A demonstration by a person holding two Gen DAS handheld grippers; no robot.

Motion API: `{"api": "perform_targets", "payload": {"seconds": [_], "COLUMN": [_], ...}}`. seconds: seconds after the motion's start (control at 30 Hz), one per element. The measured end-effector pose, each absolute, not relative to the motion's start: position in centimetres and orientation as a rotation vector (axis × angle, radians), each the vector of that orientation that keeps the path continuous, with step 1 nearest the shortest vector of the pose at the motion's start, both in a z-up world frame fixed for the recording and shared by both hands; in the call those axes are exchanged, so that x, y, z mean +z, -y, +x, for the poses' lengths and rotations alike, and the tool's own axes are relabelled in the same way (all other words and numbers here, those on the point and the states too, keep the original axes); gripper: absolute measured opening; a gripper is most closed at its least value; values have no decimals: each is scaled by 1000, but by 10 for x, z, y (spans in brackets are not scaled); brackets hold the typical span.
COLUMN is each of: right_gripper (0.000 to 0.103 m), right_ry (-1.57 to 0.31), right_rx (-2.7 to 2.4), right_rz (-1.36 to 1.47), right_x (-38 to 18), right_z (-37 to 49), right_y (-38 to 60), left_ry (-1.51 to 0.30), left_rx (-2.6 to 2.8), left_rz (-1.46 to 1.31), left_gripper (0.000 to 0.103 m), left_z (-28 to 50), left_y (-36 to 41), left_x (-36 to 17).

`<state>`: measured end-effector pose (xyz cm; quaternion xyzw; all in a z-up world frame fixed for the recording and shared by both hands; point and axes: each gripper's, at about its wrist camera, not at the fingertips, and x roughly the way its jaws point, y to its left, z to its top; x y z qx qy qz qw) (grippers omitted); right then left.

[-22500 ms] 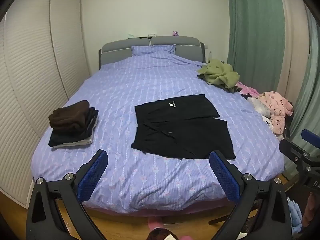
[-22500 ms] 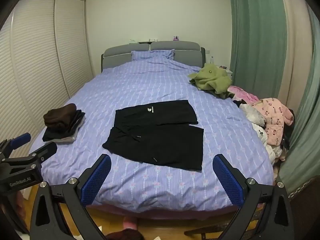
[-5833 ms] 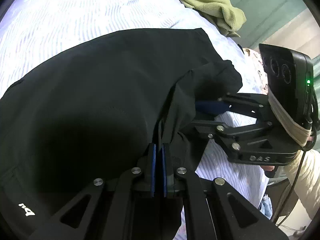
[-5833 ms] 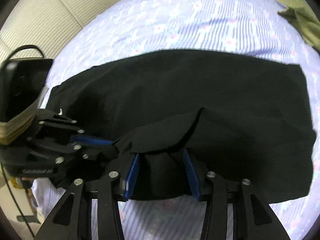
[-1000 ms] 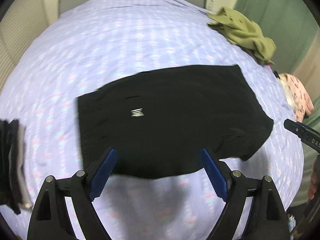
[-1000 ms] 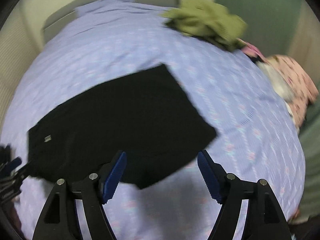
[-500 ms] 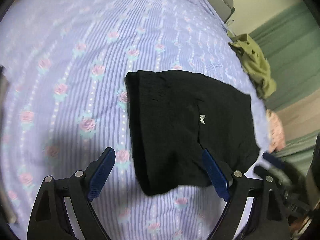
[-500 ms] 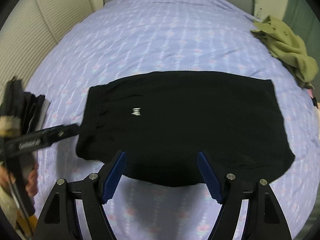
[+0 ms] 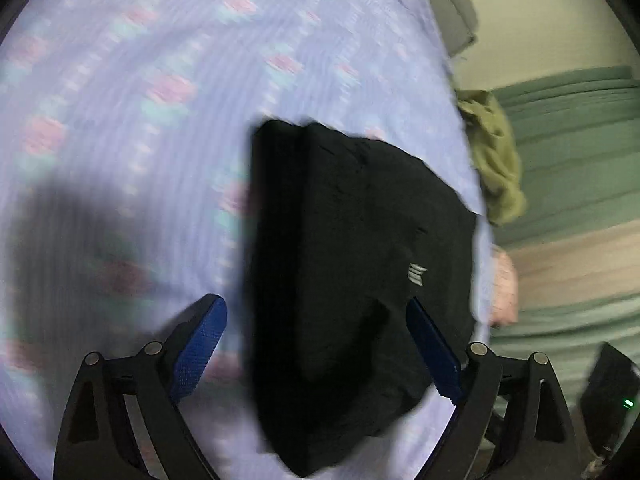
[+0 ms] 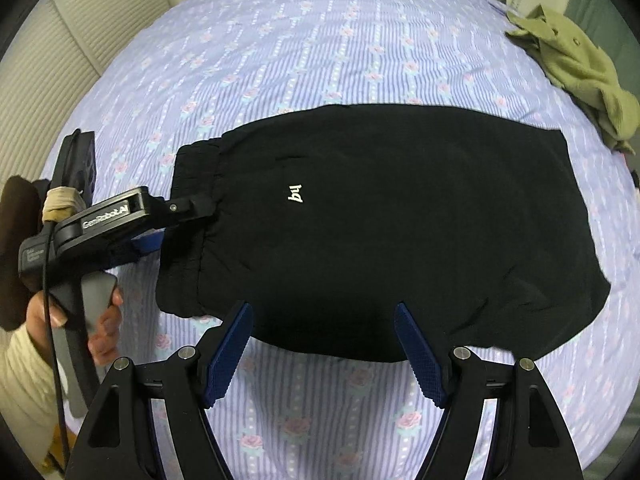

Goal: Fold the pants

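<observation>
I see both tongs spread and holding nothing: left gripper (image 9: 316, 344) at the waistband end of the folded black pants (image 10: 392, 220), right gripper (image 10: 324, 344) above their near edge on the bed (image 10: 320, 40).

Dim indoor light; left view motion-blurred w/ big shadow on bedspread (image 9: 120, 80), right sharp, fisheye edges.

Green garment (image 10: 576, 52) on floral bedspread (image 10: 320, 40); green curtain (image 9: 572, 140) beyond.
</observation>
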<state>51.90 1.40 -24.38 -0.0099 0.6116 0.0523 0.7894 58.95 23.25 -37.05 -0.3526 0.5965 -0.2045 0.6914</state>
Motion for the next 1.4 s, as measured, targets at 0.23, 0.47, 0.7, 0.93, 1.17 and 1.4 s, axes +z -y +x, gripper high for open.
{"api": "perform_targets", "payload": {"seconds": [0.23, 0.47, 0.7, 0.93, 1.17, 1.4], "right_gripper": [74, 74, 74, 74, 74, 74], "right_ry": [-1315, -1282, -1199, -1102, -1008, -997], "right_rx": [105, 84, 74, 20, -35, -41], "right_rz": [-10, -3, -17, 42, 101, 158], "right_x": [-239, -224, -192, -150, -119, -124], "right_z": [520, 513, 504, 489, 470, 471], "right_y": [-15, -3, 21, 84, 167, 258], "left_ry": [-1366, -1335, -1259, -1173, -1143, -1204], "left_rx": [-533, -502, -419, -390, -420, -393], "left_rz": [-881, -832, -653, -484, -364, -278], "left_gripper": [50, 27, 25, 22, 19, 19], "left_z": [586, 582, 588, 589, 602, 624], "left_y": [-232, -233, -199, -131, -26, 87], "left_x": [-373, -350, -273, -197, -161, -174]}}
